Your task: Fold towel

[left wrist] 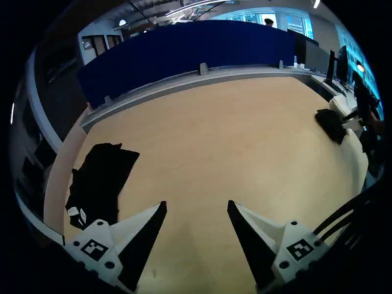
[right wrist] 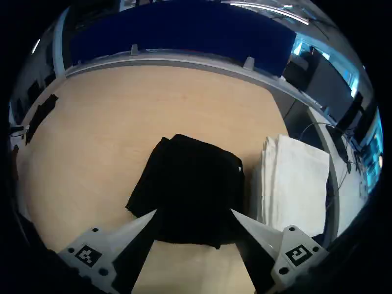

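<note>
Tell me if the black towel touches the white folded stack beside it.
Cannot tell. In the right gripper view the black towel lies close beside the white stack, but the shadowed edge between them shows no plain gap or contact.

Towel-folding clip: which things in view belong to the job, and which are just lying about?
Job: black towel, lying on the table ahead of the open right gripper; open left gripper; crumpled black cloth; probably the white towel stack.

Lying about: blue partition; monitor.
</note>
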### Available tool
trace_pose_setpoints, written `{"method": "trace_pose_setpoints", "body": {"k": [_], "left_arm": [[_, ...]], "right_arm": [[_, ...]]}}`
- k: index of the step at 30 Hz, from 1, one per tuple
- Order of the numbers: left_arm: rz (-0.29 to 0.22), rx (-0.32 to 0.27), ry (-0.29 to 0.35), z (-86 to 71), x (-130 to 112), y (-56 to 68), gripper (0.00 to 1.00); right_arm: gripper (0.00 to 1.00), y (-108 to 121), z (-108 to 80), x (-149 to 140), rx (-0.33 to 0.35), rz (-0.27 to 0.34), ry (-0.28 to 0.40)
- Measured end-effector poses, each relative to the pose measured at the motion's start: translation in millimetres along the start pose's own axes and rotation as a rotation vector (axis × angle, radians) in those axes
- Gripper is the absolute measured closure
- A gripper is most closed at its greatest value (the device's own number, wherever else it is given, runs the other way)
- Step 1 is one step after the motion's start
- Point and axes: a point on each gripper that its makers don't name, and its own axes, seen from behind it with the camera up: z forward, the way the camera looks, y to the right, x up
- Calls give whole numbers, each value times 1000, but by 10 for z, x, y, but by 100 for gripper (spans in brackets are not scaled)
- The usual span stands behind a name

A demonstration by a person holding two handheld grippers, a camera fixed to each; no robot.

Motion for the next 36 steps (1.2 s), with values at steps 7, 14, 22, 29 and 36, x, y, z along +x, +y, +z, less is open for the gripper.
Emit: {"method": "trace_pose_setpoints", "body": {"k": [7,14,22,29,36], "left_arm": [[-3,3,-5,9,-39,-21,8],[1,3,-11,11,-74,-25,8],[2,10,-15,14,-93,-66,8],[-2,10,-15,15,-92,-77,8],[-1,8,-14,27,-59,-67,8]], "right_arm": [[4,-94,58,-25,5,16,1],[4,-142,171,-188,4,34,-24],[3,-124,277,-313,14,31,-51],[3,-126,238,-222,14,24,-38],[3,-38,166,183,-2,20,44]]}}
